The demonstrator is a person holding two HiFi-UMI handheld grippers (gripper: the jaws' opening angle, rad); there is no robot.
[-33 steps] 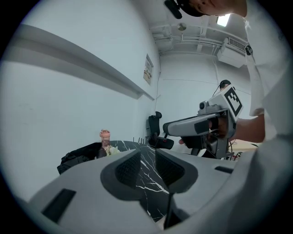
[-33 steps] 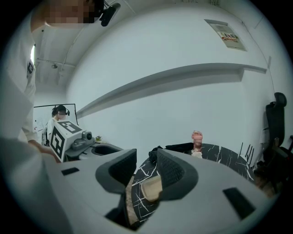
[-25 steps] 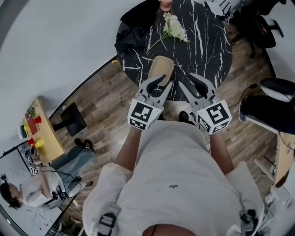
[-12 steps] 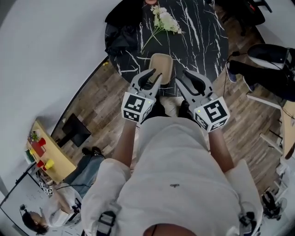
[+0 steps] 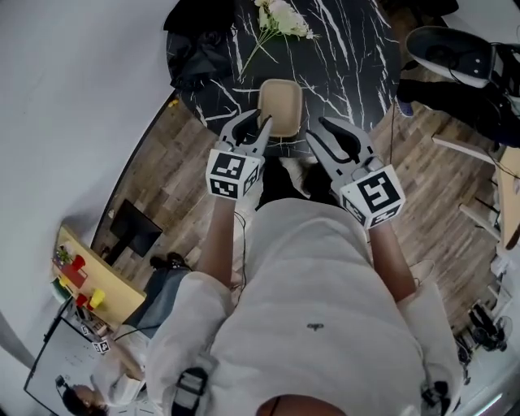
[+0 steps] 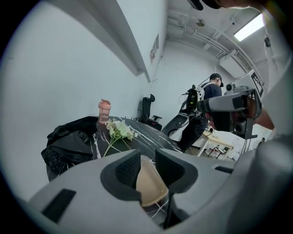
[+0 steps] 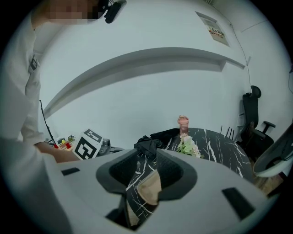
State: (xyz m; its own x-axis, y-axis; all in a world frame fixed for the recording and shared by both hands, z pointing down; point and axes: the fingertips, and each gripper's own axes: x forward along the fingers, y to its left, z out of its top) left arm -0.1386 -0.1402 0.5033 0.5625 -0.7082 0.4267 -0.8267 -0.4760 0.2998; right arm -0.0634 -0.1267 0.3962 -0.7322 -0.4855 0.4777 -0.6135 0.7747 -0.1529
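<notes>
Bright, even indoor light is filling all three views. A ceiling light (image 6: 249, 28) is glaring at the upper right of the left gripper view and washing out the white wall (image 6: 55, 91). Fisheye lenses are bending straight lines and blackening the corners. The left gripper (image 6: 147, 157) and right gripper (image 7: 147, 160) are looking soft along the bottom edges.

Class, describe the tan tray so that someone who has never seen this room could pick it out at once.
Find the round black table veined in white. At its edge nearest the person lies the tan tray, oblong with rounded corners. Unlike the white flowers and crumpled black cloth farther back, it is smooth, flat and beige.
</notes>
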